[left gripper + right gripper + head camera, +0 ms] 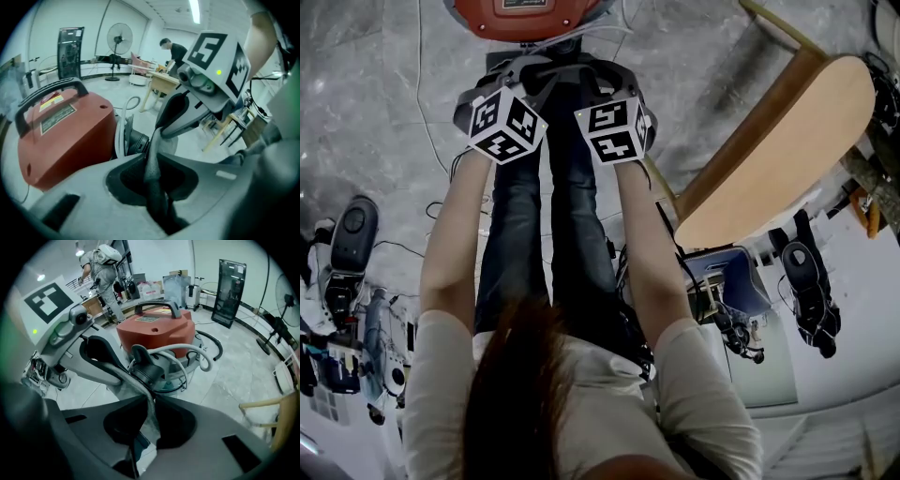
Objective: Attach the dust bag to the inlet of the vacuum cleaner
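Observation:
The red vacuum cleaner (523, 14) stands on the floor just beyond both grippers, with its black handle (157, 305) on top. Its dark inlet (147, 369) faces me, beside a pale hose (197, 352). A strip of grey dust bag (152, 164) runs between the two grippers. My left gripper (152, 161) is shut on one edge of the bag. My right gripper (151, 417) is shut on the other edge (147, 420). Both hang side by side (514, 75) (605, 77) close in front of the inlet (137, 139). Most of the bag is hidden by the jaws.
A wooden chair (787, 141) stands close on the right. Thin cables (422, 112) trail over the marble floor on the left, by a black device (352, 234) and other gear. A standing fan (118, 40) and a person (101, 268) at benches are far off.

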`<action>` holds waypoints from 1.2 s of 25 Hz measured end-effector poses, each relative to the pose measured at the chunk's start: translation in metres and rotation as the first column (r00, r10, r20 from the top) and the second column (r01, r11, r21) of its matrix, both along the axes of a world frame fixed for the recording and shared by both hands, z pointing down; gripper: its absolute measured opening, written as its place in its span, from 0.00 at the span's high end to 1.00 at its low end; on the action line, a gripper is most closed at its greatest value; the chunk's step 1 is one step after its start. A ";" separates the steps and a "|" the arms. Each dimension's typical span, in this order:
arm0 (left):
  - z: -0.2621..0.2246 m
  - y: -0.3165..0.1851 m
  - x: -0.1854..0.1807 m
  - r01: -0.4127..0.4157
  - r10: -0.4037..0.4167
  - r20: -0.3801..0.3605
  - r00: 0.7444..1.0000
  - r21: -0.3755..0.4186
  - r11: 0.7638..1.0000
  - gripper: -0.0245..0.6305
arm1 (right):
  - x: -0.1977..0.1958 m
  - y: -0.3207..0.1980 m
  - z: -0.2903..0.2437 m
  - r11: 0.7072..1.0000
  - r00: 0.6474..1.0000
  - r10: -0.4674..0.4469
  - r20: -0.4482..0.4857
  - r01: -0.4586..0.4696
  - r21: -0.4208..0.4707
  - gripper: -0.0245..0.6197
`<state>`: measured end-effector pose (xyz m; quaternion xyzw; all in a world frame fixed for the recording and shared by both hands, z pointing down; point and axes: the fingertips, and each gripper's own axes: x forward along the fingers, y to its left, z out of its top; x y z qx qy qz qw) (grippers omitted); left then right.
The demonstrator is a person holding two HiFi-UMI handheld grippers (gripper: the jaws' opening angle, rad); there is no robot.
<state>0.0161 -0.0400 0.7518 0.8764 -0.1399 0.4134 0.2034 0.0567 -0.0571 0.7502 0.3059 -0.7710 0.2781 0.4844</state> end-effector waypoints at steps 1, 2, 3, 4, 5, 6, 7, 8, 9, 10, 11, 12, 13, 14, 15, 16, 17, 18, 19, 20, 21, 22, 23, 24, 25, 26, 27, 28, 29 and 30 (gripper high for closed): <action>0.000 -0.001 0.001 -0.060 0.060 0.004 0.998 0.002 0.998 0.87 | 0.001 0.001 0.000 1.000 0.999 0.030 0.010 -0.030 0.000 0.88; 0.000 -0.002 0.002 -0.114 0.114 0.009 0.993 0.006 0.993 0.86 | 0.002 0.001 0.000 0.999 0.998 0.054 0.019 -0.054 -0.001 0.88; -0.001 -0.004 0.004 -0.157 0.157 0.014 0.987 0.010 0.987 0.86 | 0.005 0.001 0.000 0.997 0.997 0.071 0.024 -0.071 -0.004 0.88; -0.002 -0.005 0.007 -0.185 0.185 0.017 0.983 0.013 0.983 0.86 | 0.007 0.001 -0.001 0.997 0.996 0.081 0.025 -0.081 -0.007 0.88; -0.002 -0.006 0.010 -0.192 0.192 0.016 0.981 0.012 0.981 0.85 | 0.011 0.000 -0.001 0.997 0.996 0.082 0.022 -0.082 -0.009 0.88; -0.001 -0.007 0.014 -0.178 0.178 0.011 0.984 0.008 0.984 0.85 | 0.014 0.000 0.000 0.997 0.997 0.075 0.015 -0.074 -0.008 0.88; 0.000 -0.007 0.017 -0.146 0.146 0.001 0.989 0.002 0.989 0.86 | 0.017 -0.001 0.001 0.998 0.998 0.060 0.005 -0.060 -0.007 0.88; 0.000 -0.006 0.017 -0.102 0.102 -0.010 0.995 -0.004 0.995 0.86 | 0.017 -0.002 0.001 0.999 0.999 0.041 -0.005 -0.041 -0.006 0.88; 0.000 -0.005 0.014 -0.053 0.052 -0.022 0.998 -0.008 0.999 0.86 | 0.014 -0.003 0.001 1.000 1.000 0.021 -0.012 -0.021 -0.007 0.88; -0.001 -0.004 0.009 -0.002 0.002 -0.037 0.999 -0.011 1.000 0.87 | 0.009 -0.004 0.001 1.000 1.000 0.000 -0.013 0.000 -0.011 0.88; -0.001 -0.003 0.004 0.045 -0.045 -0.053 0.998 -0.012 0.999 0.87 | 0.004 -0.005 0.000 1.000 1.000 -0.024 -0.012 0.024 -0.014 0.88; -0.002 -0.003 0.001 0.083 -0.084 -0.069 0.994 -0.013 0.996 0.87 | 0.001 -0.006 -0.001 0.999 0.999 -0.048 -0.011 0.048 -0.017 0.88; -0.002 -0.003 0.000 0.111 -0.112 -0.084 0.990 -0.016 0.994 0.87 | -0.001 -0.007 -0.001 0.997 0.997 -0.072 -0.011 0.071 -0.018 0.88; -0.002 -0.002 0.000 0.130 -0.131 -0.094 0.987 -0.018 0.991 0.87 | -0.002 -0.007 -0.001 0.996 0.996 -0.091 -0.011 0.091 -0.019 0.88; -0.002 -0.002 0.000 0.141 -0.143 -0.099 0.985 -0.021 0.990 0.87 | -0.002 -0.008 -0.001 0.994 0.995 -0.104 -0.009 0.104 -0.020 0.88; -0.002 -0.003 0.000 0.145 -0.147 -0.099 0.984 -0.021 0.989 0.87 | -0.002 -0.008 -0.002 0.994 0.994 -0.109 -0.006 0.109 -0.019 0.88; -0.002 -0.003 0.000 0.141 -0.142 -0.096 0.985 -0.020 0.990 0.87 | -0.002 -0.008 -0.002 0.994 0.995 -0.104 -0.004 0.104 -0.016 0.88; -0.002 -0.003 -0.001 0.128 -0.129 -0.090 0.988 -0.018 0.992 0.87 | -0.002 -0.008 -0.002 0.996 0.996 -0.089 -0.002 0.089 -0.013 0.88; -0.003 -0.004 0.000 0.108 -0.109 -0.083 0.991 -0.018 0.994 0.87 | -0.001 -0.008 -0.003 0.998 0.998 -0.062 -0.001 0.062 -0.012 0.88; -0.002 -0.004 0.000 0.081 -0.082 -0.077 0.994 -0.019 0.997 0.87 | 0.000 -0.007 -0.003 1.000 1.000 -0.023 0.003 0.023 -0.013 0.88; -0.002 -0.004 0.001 0.050 -0.052 -0.068 0.996 -0.019 0.999 0.87 | 0.001 -0.006 -0.003 1.000 1.000 0.022 0.007 -0.022 -0.014 0.88; -0.002 -0.005 0.002 0.018 -0.019 -0.058 0.998 -0.016 1.000 0.86 | 0.003 -0.005 -0.003 0.998 0.998 0.064 0.011 -0.064 -0.015 0.88; -0.002 -0.006 0.003 -0.011 0.010 -0.047 0.999 -0.011 1.000 0.85 | 0.004 -0.004 -0.002 0.995 0.995 0.097 0.012 -0.097 -0.016 0.88; -0.002 -0.006 0.003 -0.032 0.031 -0.039 0.999 -0.007 0.999 0.86 | 0.004 -0.003 -0.002 0.993 0.993 0.119 0.013 -0.118 -0.017 0.88; -0.002 -0.006 0.003 -0.045 0.045 -0.033 0.998 -0.004 0.999 0.86 | 0.004 -0.001 -0.001 0.991 0.991 0.130 0.015 -0.130 -0.021 0.88; -0.002 -0.006 0.002 -0.051 0.051 -0.031 0.998 -0.001 0.999 0.86 | 0.003 0.000 -0.001 0.990 0.991 0.136 0.020 -0.135 -0.026 0.88; -0.002 -0.006 0.001 -0.051 0.051 -0.029 0.998 0.001 0.999 0.86 | 0.002 0.000 -0.001 0.990 0.990 0.136 0.025 -0.135 -0.033 0.88; -0.001 -0.006 0.000 -0.045 0.045 -0.027 0.999 0.003 0.999 0.86 | 0.002 0.000 0.000 0.991 0.991 0.131 0.031 -0.129 -0.038 0.88; -0.001 -0.007 0.000 -0.033 0.033 -0.026 0.999 0.004 0.999 0.86 | 0.001 0.000 0.000 0.992 0.992 0.121 0.037 -0.119 -0.043 0.87; -0.001 -0.007 0.000 -0.015 0.015 -0.024 1.000 0.003 1.000 0.86 | 0.001 -0.001 -0.001 0.993 0.993 0.109 0.042 -0.107 -0.050 0.87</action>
